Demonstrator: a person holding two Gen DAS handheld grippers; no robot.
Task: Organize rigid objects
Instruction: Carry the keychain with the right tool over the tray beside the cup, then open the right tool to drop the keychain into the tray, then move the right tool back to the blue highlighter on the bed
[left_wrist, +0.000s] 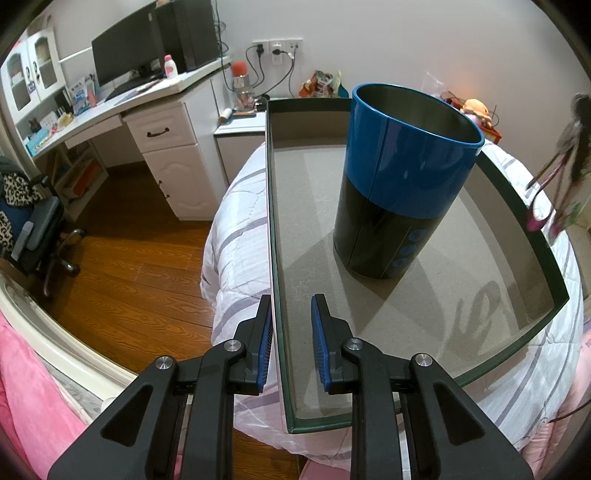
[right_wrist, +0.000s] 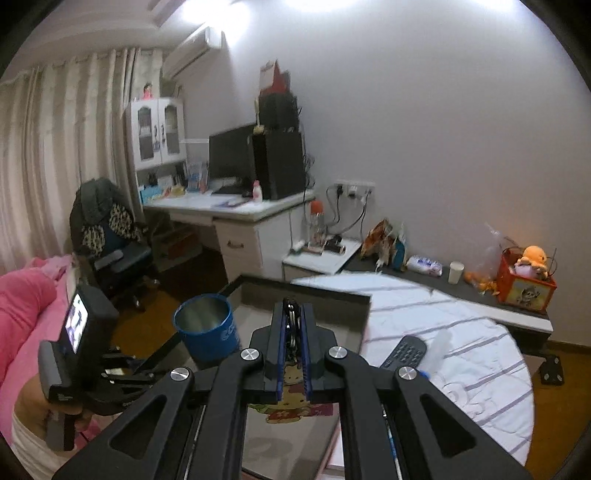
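Blue-and-black tin stands upright and open-topped inside my shallow cardboard tray on the bed.

My left gripper straddles the tray's near left wall, one blue pad outside it and one inside, jaws apart with a gap on the inner side. My right gripper hangs above the tray, clamped tight on a small dark thing hanging between the pads, and I cannot tell what it is. The tin sits toward the tray's left side from up here. A remote control lies on the striped bedcover just right of the tray.
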